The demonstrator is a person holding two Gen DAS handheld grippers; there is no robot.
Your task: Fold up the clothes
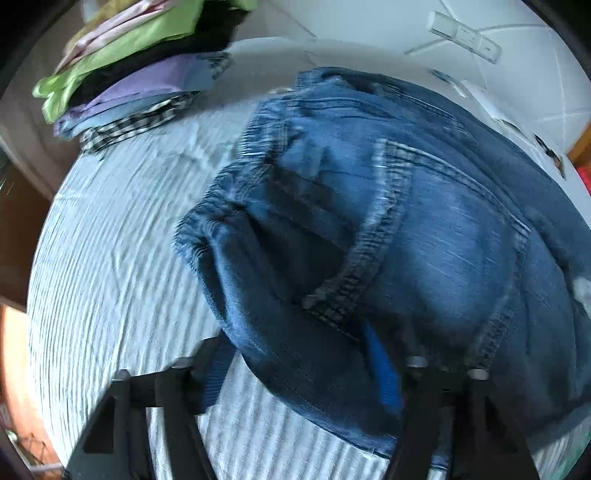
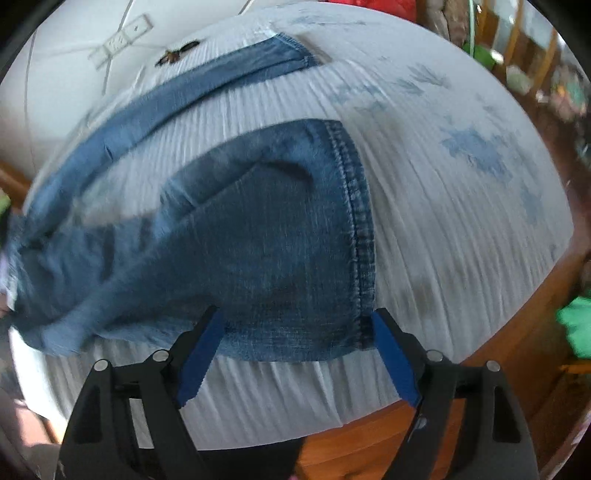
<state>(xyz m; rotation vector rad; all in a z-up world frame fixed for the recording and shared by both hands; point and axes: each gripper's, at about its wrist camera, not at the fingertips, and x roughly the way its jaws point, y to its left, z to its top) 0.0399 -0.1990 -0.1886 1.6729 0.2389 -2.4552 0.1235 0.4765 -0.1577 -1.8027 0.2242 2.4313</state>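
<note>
A pair of blue jeans (image 1: 388, 221) lies on the white ribbed bedsheet (image 1: 122, 240). In the left wrist view the waist and seat fill the middle and right. My left gripper (image 1: 299, 369) is open, its fingers (image 1: 216, 373) spread wide, with the denim's near edge draped between them. In the right wrist view a leg end with its stitched hem (image 2: 354, 221) lies close, and the other leg (image 2: 207, 88) stretches across the back. My right gripper (image 2: 295, 325) is open, fingertips at either side of the leg end's near edge.
A stack of folded clothes (image 1: 136, 74), green, black, purple and checked, sits at the bed's far left corner. A white wall with a socket strip (image 1: 465, 35) is behind. The wooden bed frame (image 2: 369, 435) and a cluttered floor show at right.
</note>
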